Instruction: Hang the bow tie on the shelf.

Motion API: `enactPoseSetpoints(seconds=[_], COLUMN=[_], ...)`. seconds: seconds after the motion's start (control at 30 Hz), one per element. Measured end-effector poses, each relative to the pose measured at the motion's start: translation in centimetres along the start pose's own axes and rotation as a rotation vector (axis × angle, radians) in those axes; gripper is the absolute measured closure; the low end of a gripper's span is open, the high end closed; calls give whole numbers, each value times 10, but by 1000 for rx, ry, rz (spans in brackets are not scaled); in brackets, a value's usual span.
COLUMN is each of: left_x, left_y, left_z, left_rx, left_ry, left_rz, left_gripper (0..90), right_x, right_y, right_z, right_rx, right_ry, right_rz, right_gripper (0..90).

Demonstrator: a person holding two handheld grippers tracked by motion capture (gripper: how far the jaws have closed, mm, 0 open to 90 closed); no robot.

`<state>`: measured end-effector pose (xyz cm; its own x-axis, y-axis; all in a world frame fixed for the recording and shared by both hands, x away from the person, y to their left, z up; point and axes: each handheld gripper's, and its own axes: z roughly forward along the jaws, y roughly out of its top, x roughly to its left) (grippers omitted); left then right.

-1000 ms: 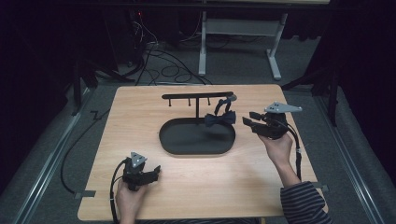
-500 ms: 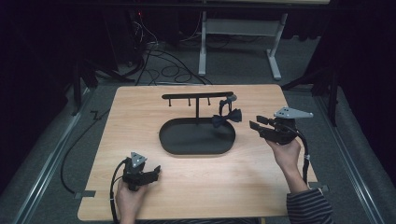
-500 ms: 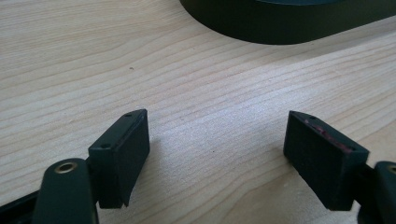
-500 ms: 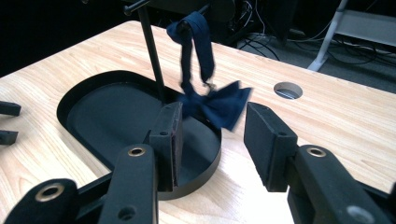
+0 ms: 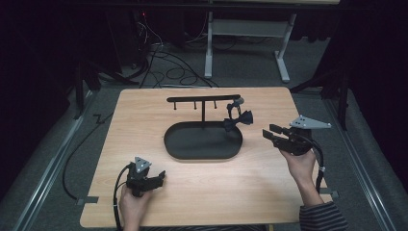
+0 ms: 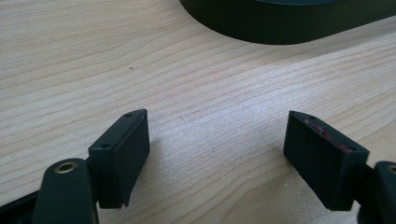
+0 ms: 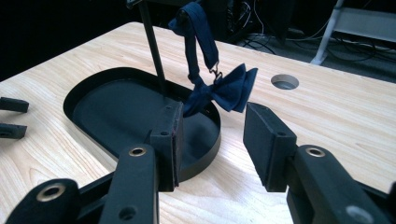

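Wooden worktop (image 5: 144,125), dark room behind. Navy bow tie (image 5: 237,120) hangs by strap from right end of black T-bar stand (image 5: 203,99), over oval tray (image 5: 175,144) rim. Right gripper (image 5: 267,134) released, empty, near tie, not touching. Left gripper (image 5: 161,175) released, empty, low over worktop near front edge.

- High view: fixed above the person's side, facing forward and down; takes in the whole wooden table (image 5: 202,192) plus the floor and cables behind it.
- Left gripper view: rides low and close over the tabletop, looking along its own jaws; the edge of the black tray (image 6: 280,23) cuts across the top.
- Right gripper view: a little higher, farther back, aimed across the table at the tray (image 7: 84,93), with the bow tie (image 7: 224,91) hanging on the stand.
- Shared by all three: the tray and the wood around it.
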<state>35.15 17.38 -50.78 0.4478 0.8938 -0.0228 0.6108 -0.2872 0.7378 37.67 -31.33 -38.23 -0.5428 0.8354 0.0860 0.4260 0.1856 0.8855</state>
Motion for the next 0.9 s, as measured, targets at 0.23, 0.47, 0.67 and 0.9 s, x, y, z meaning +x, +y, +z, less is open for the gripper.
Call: enactPoseSetpoints(seconds=[0.23,0.47,0.67,0.9], left_x=[0,0,0,0], left_y=[0,0,0,0], left_z=[0,0,0,0], left_rx=[-2,-2,-2,-2], left_ry=[0,0,0,0], left_rz=[0,0,0,0], left_gripper=[231,231,231,231], right_x=[0,1,0,0], right_y=[-9,-18,-27,-36], right_z=[-6,-10,-10,-8], right_rx=[-5,-11,-5,7], right_ry=[5,10,12,21], right_rz=[11,28,45,61], right_gripper=[594,594,595,594])
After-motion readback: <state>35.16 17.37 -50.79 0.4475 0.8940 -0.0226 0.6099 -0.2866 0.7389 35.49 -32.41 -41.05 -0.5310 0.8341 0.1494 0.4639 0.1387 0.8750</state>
